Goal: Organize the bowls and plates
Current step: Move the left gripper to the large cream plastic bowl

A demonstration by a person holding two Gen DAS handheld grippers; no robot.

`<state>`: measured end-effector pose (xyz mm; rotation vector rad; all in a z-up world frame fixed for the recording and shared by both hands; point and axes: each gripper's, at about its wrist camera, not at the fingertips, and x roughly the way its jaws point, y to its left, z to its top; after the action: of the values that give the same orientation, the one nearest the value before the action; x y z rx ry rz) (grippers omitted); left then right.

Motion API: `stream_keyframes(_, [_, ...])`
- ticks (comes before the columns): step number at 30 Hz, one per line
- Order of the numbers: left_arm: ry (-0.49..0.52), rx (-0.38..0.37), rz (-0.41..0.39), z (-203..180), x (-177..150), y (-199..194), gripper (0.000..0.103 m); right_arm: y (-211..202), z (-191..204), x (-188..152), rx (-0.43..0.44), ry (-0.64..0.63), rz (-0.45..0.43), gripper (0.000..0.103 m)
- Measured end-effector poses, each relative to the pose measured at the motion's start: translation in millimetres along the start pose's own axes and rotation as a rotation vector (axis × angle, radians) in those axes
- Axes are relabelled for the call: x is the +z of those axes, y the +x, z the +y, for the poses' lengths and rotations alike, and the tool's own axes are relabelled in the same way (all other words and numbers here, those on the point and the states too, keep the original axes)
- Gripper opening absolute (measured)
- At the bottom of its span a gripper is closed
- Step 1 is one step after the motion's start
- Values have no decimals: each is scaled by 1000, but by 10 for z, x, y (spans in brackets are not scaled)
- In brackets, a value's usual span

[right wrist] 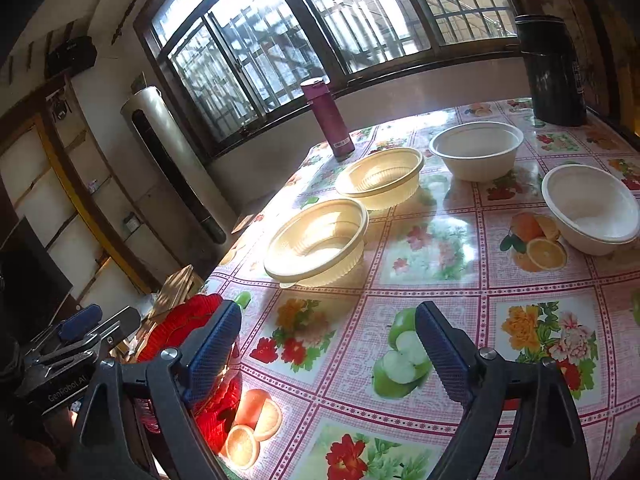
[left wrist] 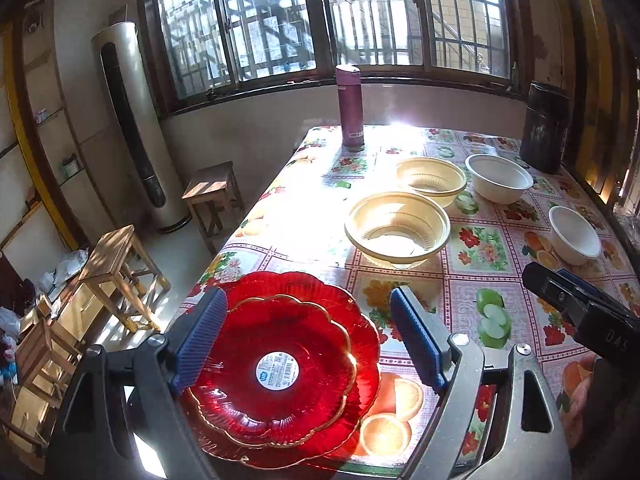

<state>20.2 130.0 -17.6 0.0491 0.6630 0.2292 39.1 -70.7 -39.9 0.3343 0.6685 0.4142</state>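
Red scalloped plates [left wrist: 280, 368], two stacked with gold rims and a round white sticker in the middle of the upper one, lie directly under the left gripper [left wrist: 308, 340], between its blue-padded fingers [left wrist: 200, 340], which stand spread wide and hold nothing. Whether the pads touch the plates cannot be told. Beyond the fingertips sits a cream ribbed bowl [left wrist: 396, 228], and farther on a second cream bowl [left wrist: 430, 180]. To the right of those are two white bowls [left wrist: 498, 178] (one far, one nearer the right edge), each apart from the others on the flower-and-fruit tabletop [left wrist: 480, 248].

From the right wrist view, the right gripper [right wrist: 328, 344] hovers over the tabletop with its fingers [right wrist: 440, 352] parted and empty; printed apples show between them. The red plates lie past its left finger at the tabletop's near edge. A magenta flask [left wrist: 350, 106] stands far ahead near the window, and a dark canister [left wrist: 544, 128] at the far right corner. Wooden stools [left wrist: 120, 272] stand on the floor to the left.
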Motion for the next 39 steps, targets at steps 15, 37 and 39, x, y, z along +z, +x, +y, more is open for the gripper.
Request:
stream_keyframes(15, [91, -98, 3, -817, 210, 240, 103, -252, -653, 263, -92, 63, -105, 103])
stream_keyframes(37, [137, 41, 235, -389, 667, 1370, 103, 905, -459, 641, -88, 61, 85, 103])
stream_keyframes(39, [127, 32, 285, -248, 787, 1544, 103, 1053, -435, 680, -92, 91, 100, 103])
